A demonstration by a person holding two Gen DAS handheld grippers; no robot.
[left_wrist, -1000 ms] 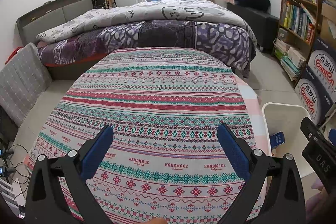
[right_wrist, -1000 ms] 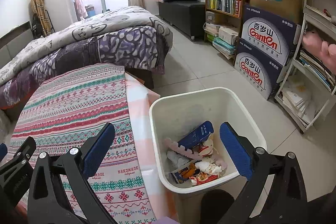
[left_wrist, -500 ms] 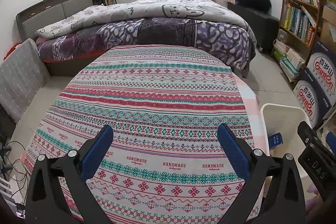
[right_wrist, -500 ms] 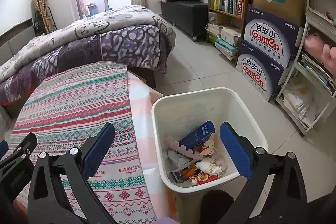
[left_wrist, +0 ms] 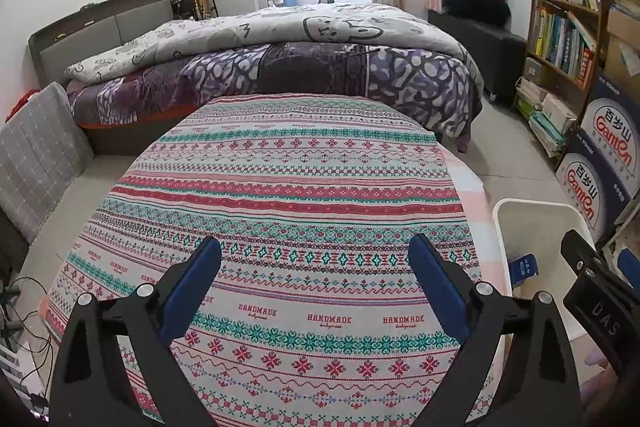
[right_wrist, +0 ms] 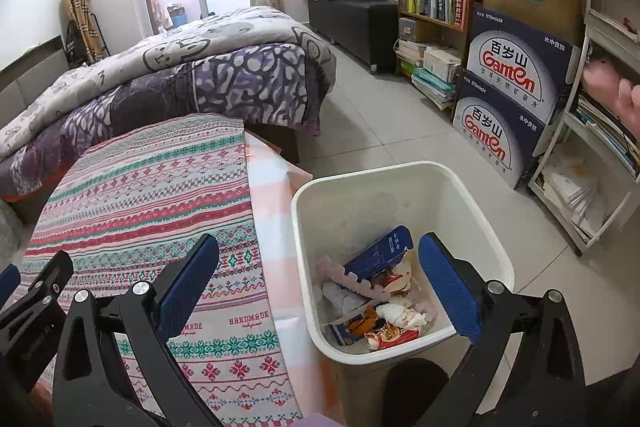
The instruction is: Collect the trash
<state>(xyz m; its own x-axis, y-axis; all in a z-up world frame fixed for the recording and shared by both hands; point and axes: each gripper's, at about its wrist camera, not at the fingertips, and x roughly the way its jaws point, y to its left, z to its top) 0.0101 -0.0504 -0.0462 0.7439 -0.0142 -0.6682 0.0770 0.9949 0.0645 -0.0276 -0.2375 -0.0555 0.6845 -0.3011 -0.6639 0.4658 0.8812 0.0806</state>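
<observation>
- Left wrist view: the white trash bin (left_wrist: pixel 538 227) stands upright on the floor at the right, just beside the table's edge, mouth facing up; only a blue carton (left_wrist: pixel 524 267) shows inside it from here.
- The left gripper (left_wrist: pixel 314 285) points forward and downward over the patterned tablecloth (left_wrist: pixel 288 187); its jaws are closing a little yet stand wide apart, with nothing between the blue pads.
- Part of the right gripper (left_wrist: pixel 596 301) shows at the right edge, by the bin.
- Beyond the table lies a bed (left_wrist: pixel 280 67) with a grey and purple quilt; a bookshelf (left_wrist: pixel 564 27) and stacked water boxes (left_wrist: pixel 600 163) line the right wall.
- Right wrist view: the bin (right_wrist: pixel 404 183) sits under the right gripper (right_wrist: pixel 318 281), its rim touching or nearly touching the pink cloth edge (right_wrist: pixel 276 195) of the table.
- Inside, the blue carton (right_wrist: pixel 380 253) leans tilted, its long axis rising toward the right, over a pink scalloped strip (right_wrist: pixel 352 281) and crumpled wrappers (right_wrist: pixel 388 327).
- The right gripper angles downward, jaws spread wide and empty; one pad hangs over the tablecloth (right_wrist: pixel 140 195), the other over the bin's near rim.
- A hand (right_wrist: pixel 612 87) shows at the right edge by a white shelf (right_wrist: pixel 592 155); the water boxes (right_wrist: pixel 508 87) stand behind the bin.
</observation>
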